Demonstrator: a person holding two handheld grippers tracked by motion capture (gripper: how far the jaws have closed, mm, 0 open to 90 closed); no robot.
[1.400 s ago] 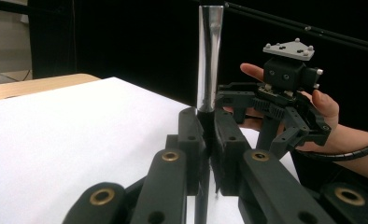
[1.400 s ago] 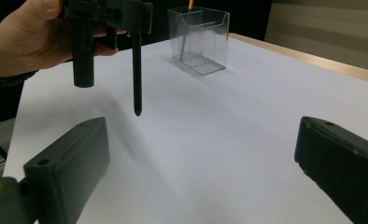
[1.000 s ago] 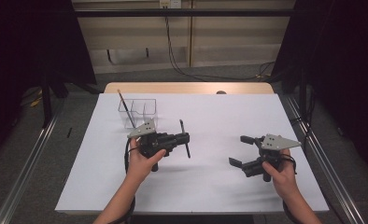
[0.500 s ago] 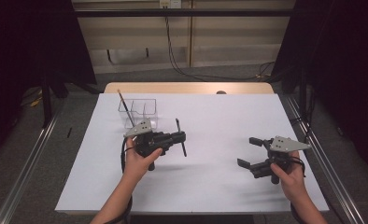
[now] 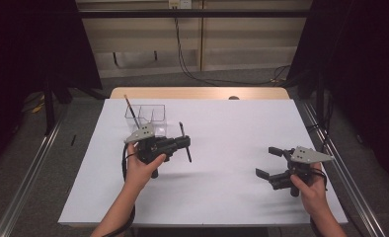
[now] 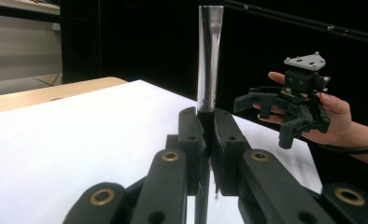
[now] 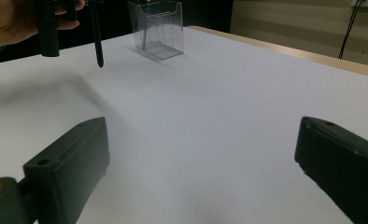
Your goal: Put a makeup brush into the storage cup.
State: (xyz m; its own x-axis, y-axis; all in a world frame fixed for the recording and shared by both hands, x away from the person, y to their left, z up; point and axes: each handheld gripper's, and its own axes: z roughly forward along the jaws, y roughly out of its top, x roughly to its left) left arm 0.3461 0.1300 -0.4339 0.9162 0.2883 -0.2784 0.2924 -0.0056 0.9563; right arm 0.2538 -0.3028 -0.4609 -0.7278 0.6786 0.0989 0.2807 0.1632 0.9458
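One brush (image 5: 129,106) in clear holder (image 5: 159,117) | left claw (image 5: 185,143) clamps brush (image 5: 184,141) | right claw (image 5: 270,163) wide, empty

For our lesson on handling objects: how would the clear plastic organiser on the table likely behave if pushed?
The clear organiser looks thin-walled and hollow, so it is probably light and would slide easily on the smooth white table. It stands fairly tall, with a brush leaning out of one compartment, so a push near its top might tip it.
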